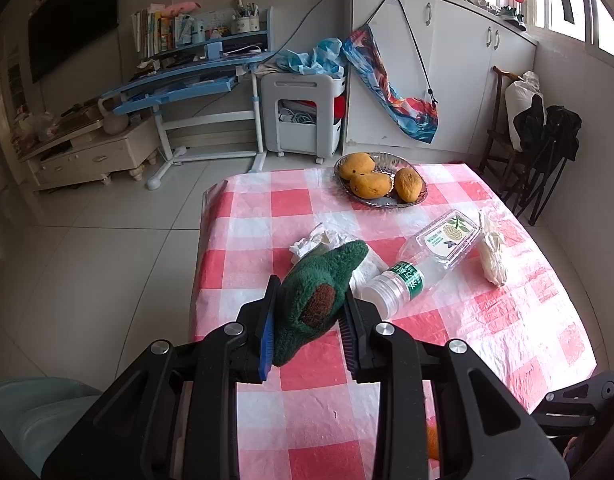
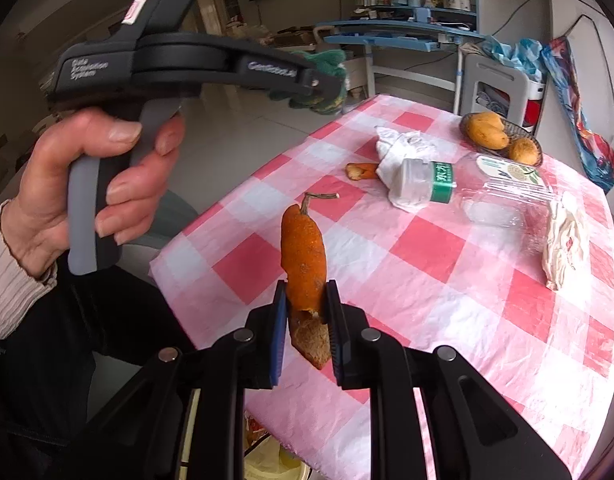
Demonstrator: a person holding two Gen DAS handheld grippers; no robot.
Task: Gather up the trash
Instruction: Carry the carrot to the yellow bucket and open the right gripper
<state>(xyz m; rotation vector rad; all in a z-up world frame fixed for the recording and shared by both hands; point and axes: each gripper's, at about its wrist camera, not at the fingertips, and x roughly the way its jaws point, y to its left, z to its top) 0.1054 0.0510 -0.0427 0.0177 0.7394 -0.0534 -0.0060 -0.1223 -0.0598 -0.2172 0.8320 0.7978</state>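
Note:
My left gripper (image 1: 309, 300) is shut on a green plush avocado toy (image 1: 319, 300) and holds it above the near left part of the table. In the right wrist view the left gripper (image 2: 327, 80) is raised off the table's left edge with the toy (image 2: 327, 80). My right gripper (image 2: 305, 300) is shut on an orange peel (image 2: 303, 256) with a stem, held above the table's near edge. On the checked table (image 2: 427, 264) lie a second peel piece (image 2: 361, 171), crumpled tissue (image 2: 403, 148), a plastic bottle (image 2: 427, 182), a clear plastic box (image 2: 507, 184) and a white wrapper (image 2: 563, 240).
A glass bowl (image 1: 381, 184) of mangoes stands at the table's far side. A bin with a yellow bag (image 2: 275, 460) shows below the table's near edge. Beyond are a blue desk (image 1: 195, 76), a white cart (image 1: 303, 116), cabinets and folding chairs (image 1: 539, 148).

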